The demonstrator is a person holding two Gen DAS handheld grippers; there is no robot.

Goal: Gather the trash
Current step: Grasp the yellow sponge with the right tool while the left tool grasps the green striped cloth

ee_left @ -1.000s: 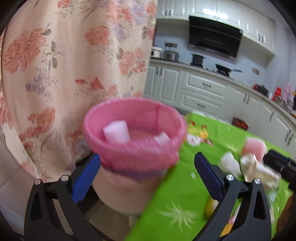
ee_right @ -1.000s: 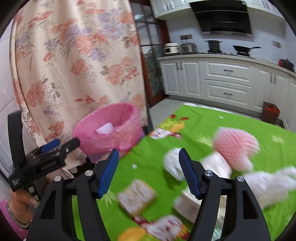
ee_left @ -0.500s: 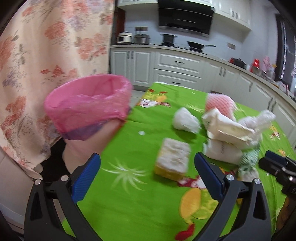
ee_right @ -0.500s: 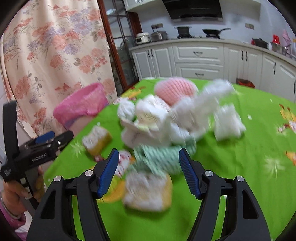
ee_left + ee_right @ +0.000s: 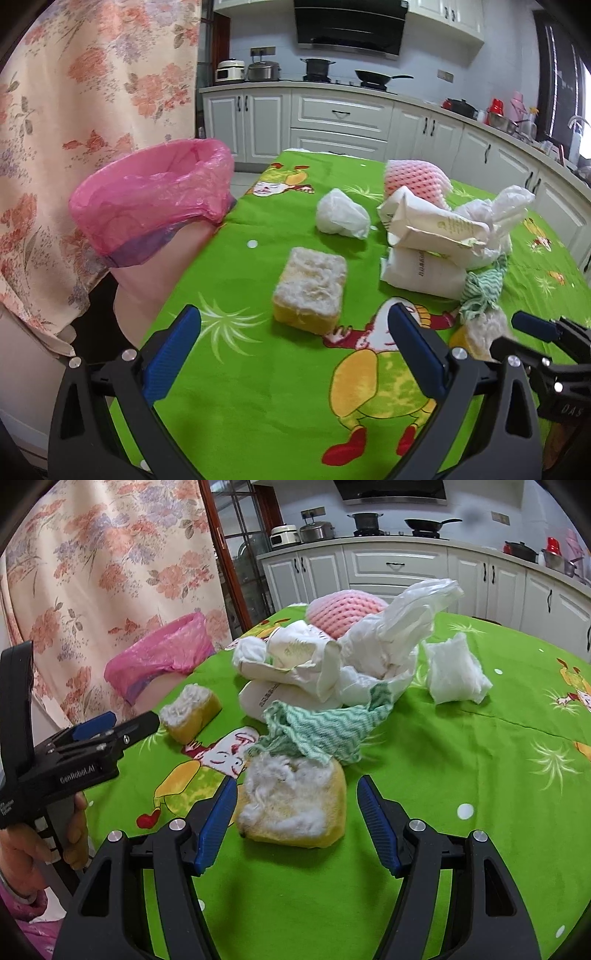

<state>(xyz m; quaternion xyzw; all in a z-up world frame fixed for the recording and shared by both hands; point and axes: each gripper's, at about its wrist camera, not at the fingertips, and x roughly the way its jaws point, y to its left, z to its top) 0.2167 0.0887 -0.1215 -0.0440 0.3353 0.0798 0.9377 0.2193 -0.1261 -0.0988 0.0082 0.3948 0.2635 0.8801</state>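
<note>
At the table's left edge we see a bin lined with a pink bag; its inside is hidden from us. Our left gripper hangs spread and empty over the green tablecloth, a yellow sponge lying just beyond its tips. Toward the middle sits the trash pile: white wrappers, a pink foam net, a green-striped cloth. Our right gripper is opening its jaws around a second frayed sponge, pads not touching it.
</note>
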